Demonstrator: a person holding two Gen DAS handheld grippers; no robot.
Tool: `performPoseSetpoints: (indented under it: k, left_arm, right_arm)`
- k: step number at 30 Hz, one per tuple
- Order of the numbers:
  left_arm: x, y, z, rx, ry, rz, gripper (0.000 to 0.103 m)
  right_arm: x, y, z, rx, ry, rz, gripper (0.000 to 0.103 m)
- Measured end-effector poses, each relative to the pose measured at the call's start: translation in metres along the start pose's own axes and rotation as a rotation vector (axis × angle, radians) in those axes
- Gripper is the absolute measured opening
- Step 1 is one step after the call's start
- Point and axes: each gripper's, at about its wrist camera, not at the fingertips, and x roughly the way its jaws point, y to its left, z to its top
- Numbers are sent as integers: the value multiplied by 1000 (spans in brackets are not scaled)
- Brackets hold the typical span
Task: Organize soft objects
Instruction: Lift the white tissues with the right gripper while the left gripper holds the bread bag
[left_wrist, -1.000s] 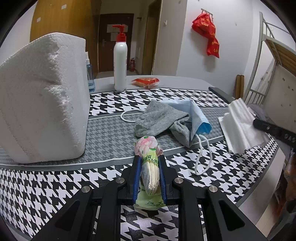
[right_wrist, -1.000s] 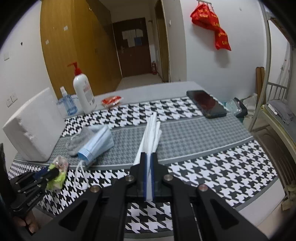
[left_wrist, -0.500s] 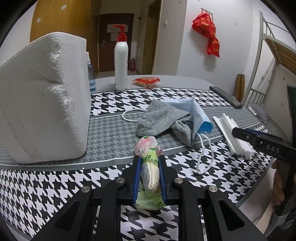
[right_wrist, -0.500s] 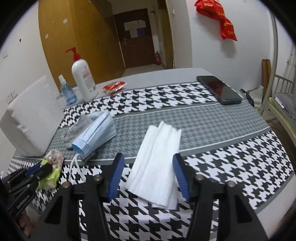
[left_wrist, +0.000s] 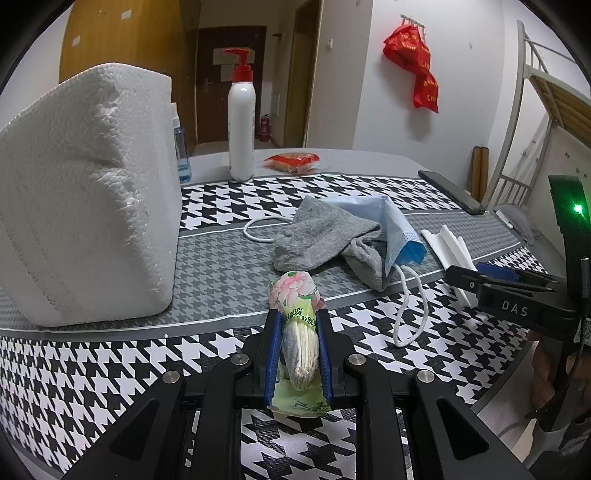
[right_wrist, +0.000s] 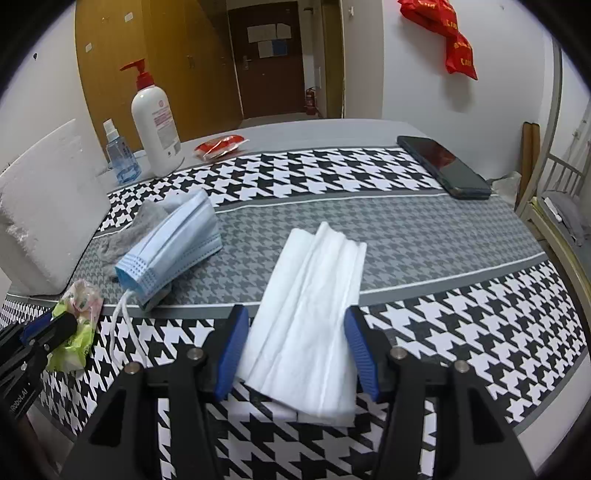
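Tissue pack, crinkly green plastic with tissues inside, sits squeezed in the left gripper jaws. Right gripper jaws stand apart around flat white tissues; blue mask at ten o'clock.

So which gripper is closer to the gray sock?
Left. The left gripper sits just in front of the gray sock; the right gripper is farther off, past the blue mask.
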Motion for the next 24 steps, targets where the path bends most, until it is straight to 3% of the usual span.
performPoseSetpoints:
  k: [2, 8, 24]
  left_arm:
    - [0, 0, 0, -1, -1, -2, 20]
    - [-2, 1, -1, -1, -5, -5, 20]
    - [-24, 2, -2, 4, -58, -20, 11]
  right_arm:
    - [0, 4, -1, -22, 0, -22, 48]
    - [0, 3, -1, -13, -6, 32, 17]
    - [-33, -3, 1, 21, -89, 73, 16]
